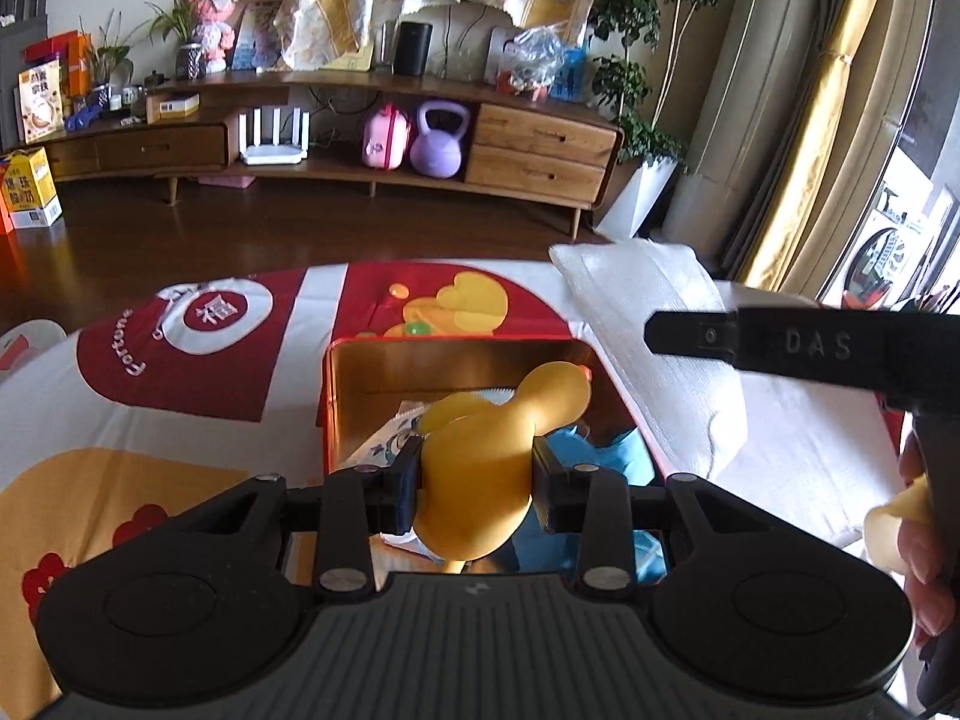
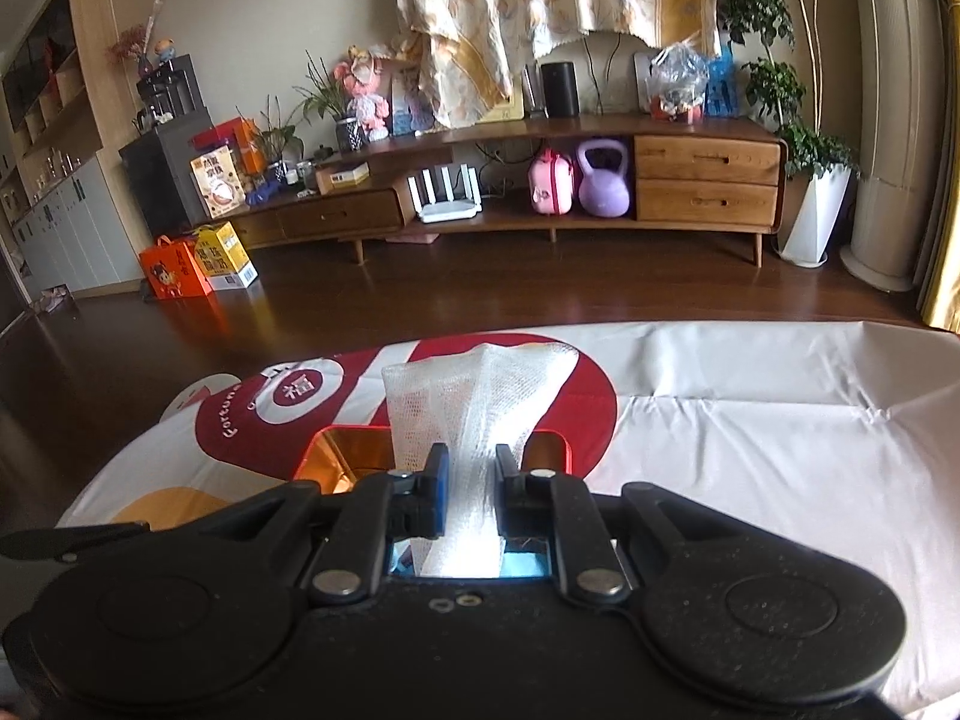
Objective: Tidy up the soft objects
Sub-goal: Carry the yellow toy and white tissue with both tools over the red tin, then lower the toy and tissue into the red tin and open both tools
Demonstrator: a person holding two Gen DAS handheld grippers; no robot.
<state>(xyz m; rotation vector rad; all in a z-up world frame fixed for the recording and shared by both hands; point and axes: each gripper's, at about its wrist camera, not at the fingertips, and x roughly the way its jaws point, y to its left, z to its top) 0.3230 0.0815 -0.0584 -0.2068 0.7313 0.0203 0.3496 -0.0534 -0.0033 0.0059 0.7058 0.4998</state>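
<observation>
A red-and-white printed cloth (image 1: 180,360) covers the tabletop; a red gold-lined rectangular tin (image 1: 354,384) sits mid-cloth as the bin. The left gripper (image 1: 477,474) clamps a yellow rubber duck (image 1: 480,468) above the tin's blue fabric (image 1: 606,456), ready to drop. The right gripper (image 2: 471,477) pinches 1 white mesh cloth (image 2: 480,402) over the tin's near edge.

My white cloth (image 1: 654,354) hangs across the right rim of the red box (image 1: 329,402), whose left half lies open to me.
</observation>
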